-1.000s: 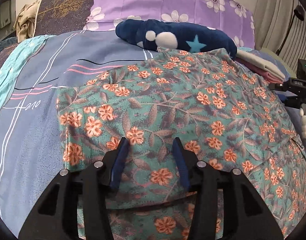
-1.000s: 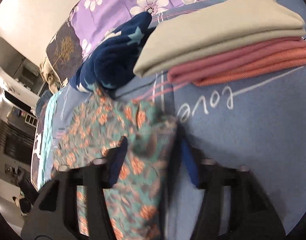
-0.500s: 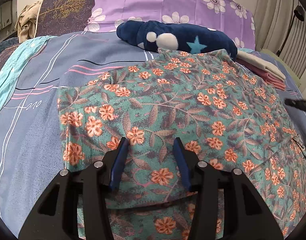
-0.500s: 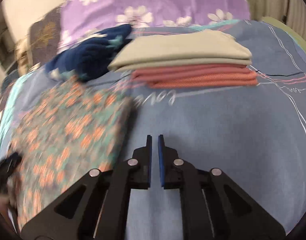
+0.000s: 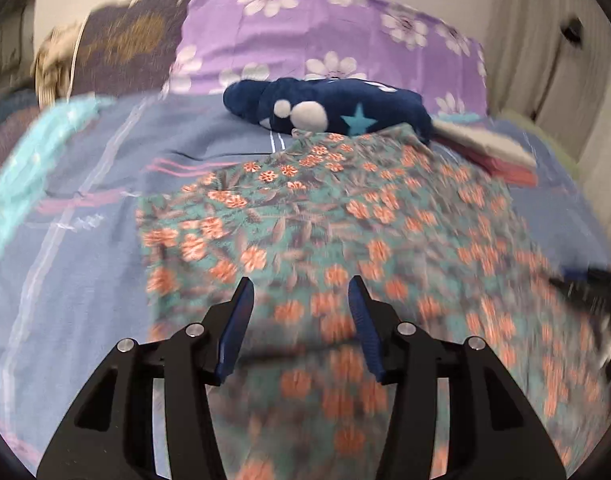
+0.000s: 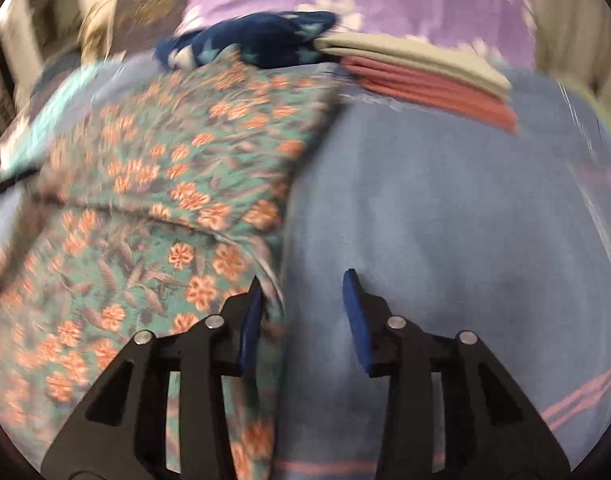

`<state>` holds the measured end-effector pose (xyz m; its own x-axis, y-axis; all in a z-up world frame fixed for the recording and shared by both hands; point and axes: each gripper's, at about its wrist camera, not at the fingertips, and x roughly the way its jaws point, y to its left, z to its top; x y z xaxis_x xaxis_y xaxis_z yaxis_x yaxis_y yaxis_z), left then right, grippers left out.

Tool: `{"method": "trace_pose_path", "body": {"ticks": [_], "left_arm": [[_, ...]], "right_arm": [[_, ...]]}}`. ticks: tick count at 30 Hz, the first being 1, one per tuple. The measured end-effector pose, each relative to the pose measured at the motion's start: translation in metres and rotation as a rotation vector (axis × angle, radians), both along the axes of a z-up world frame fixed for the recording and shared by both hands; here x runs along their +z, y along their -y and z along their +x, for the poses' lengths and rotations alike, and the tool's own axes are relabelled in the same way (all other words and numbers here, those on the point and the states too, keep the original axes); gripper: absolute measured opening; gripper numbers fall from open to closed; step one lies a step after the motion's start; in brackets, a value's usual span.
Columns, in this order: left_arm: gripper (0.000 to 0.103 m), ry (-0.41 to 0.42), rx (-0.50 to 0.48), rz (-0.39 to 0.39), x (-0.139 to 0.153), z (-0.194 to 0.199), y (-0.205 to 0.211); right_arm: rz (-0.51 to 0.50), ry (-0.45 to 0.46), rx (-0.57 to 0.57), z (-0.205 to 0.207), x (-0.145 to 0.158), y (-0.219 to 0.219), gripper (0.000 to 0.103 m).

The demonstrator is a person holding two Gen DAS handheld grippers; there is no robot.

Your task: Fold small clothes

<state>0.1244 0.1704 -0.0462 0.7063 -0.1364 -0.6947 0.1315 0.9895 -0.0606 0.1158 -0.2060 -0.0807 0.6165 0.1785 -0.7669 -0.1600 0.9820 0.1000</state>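
Left wrist view shows your left gripper (image 5: 301, 312) with its jaws parted over the floral garment (image 5: 345, 240), nothing pinched between them; they have just been opening a little wider, and cloth only lies beneath. That garment fills the middle and lower right of this blurred frame, spread fairly flat on the blue bedsheet (image 5: 85, 280), its far edge reaching a navy plush toy (image 5: 329, 110) at upper centre. Right wrist view puts your right gripper (image 6: 305, 308) at the garment's right-hand edge: the left pad (image 6: 251, 320) sits against the cloth's hem, the other stands over bare sheet, so the jaws straddle the edge without squeezing it. Those jaws have just been opening, with only the hem's fringe between them. Judging by this, you are lining up for a fresh grab of that side edge, likely to carry it across for a fold. At upper right of the frame, 1 stack of folded clothes (image 6: 425, 76), beige over pink, sits well apart, probably where finished pieces go. Blur hides the hem's finer details.
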Motion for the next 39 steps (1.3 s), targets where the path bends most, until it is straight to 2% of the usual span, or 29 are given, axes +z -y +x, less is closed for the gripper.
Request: {"method": "trace_pose_path", "body": {"ticks": [2, 3, 6, 8, 9, 13, 17, 20, 24, 30, 33, 39], "left_arm": [[0.062, -0.001, -0.027, 0.029, 0.003, -0.029, -0.005], [0.063, -0.012, -0.024, 0.032, 0.001, -0.041, -0.012], [0.063, -0.071, 0.028, 0.045, -0.015, -0.069, -0.036], [0.063, -0.126, 0.057, 0.017, -0.029, -0.084, -0.052], [0.063, -0.158, 0.069, -0.026, -0.038, -0.095, -0.060], [0.063, -0.157, 0.045, -0.140, -0.039, -0.122, -0.068], [0.063, -0.168, 0.001, -0.118, -0.041, -0.146, -0.063], [0.063, -0.180, 0.007, -0.137, -0.040, -0.163, -0.063], [0.063, -0.191, -0.020, -0.106, -0.040, -0.190, -0.055], [0.062, -0.209, -0.076, -0.167, -0.041, -0.239, -0.056], [0.057, -0.217, -0.092, -0.215, -0.040, -0.264, -0.060], [0.057, -0.229, -0.113, -0.274, -0.044, -0.287, -0.063]], "right_arm": [[0.096, -0.006, -0.004, -0.011, 0.003, 0.014, 0.039], [0.131, -0.011, 0.006, -0.021, 0.002, 0.019, 0.039], [0.170, -0.026, 0.034, -0.044, -0.002, 0.027, 0.039], [0.187, -0.038, 0.041, -0.060, -0.004, 0.032, 0.039], [0.188, -0.040, 0.041, -0.066, -0.005, 0.033, 0.039], [0.190, -0.051, 0.061, -0.088, -0.007, 0.029, 0.040], [0.215, -0.066, 0.070, -0.114, -0.010, 0.033, 0.041], [0.230, -0.076, 0.044, -0.139, -0.014, 0.039, 0.041], [0.259, -0.083, 0.040, -0.171, -0.017, 0.045, 0.041], [0.359, -0.132, 0.070, -0.220, -0.023, 0.060, 0.040], [0.430, -0.165, 0.089, -0.240, -0.029, 0.071, 0.040], [0.513, -0.181, 0.110, -0.240, -0.033, 0.073, 0.041]]}}
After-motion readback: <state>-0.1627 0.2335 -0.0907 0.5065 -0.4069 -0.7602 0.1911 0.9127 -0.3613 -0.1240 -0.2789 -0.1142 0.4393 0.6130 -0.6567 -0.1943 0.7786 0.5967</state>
